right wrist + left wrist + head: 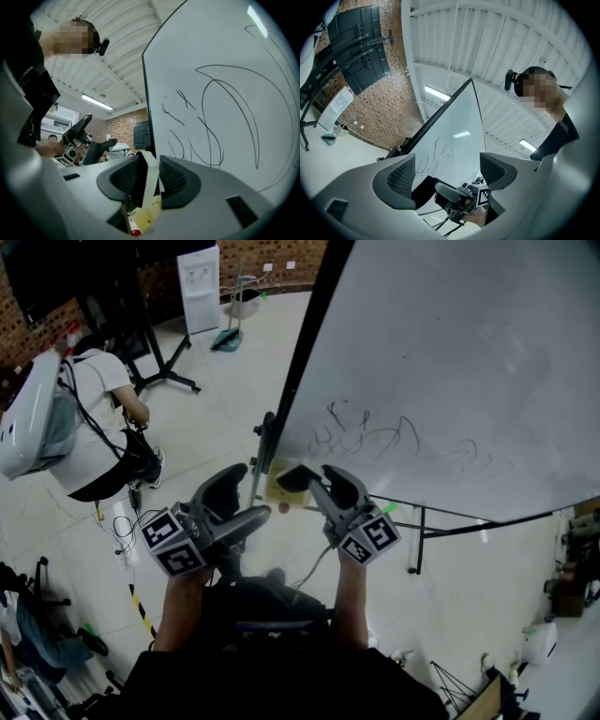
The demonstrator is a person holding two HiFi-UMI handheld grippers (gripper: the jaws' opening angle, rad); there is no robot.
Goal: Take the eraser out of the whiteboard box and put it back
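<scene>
Biggest thing is the whiteboard (450,381), a smooth glossy white slab w/ a thin dark frame, tilted across the upper right of the head view & marked w/ loose black scribbles near its lower left. Pale shiny floor (216,409) fills the left & bottom, w/ a brick wall along the top edge. A person in a white top (98,381) is at mid left, well apart from the board. At centre are both grippers, grey moulded plastic w/ ribbed dark pads & marker cubes at the back. Left gripper (447,173) has its jaws wide apart w/ nothing between them, only the board & the other gripper showing beyond. Right gripper (309,476) has its pads clamped on the eraser (151,180), a thin flat slab seen edge-on, cream on one face & dark on the other, held upright just in front of the board's dark left edge. The whiteboard box (277,491), small & pale yellow, sits at the board's lower left edge, just beside the right gripper's tips; eraser is out of it
</scene>
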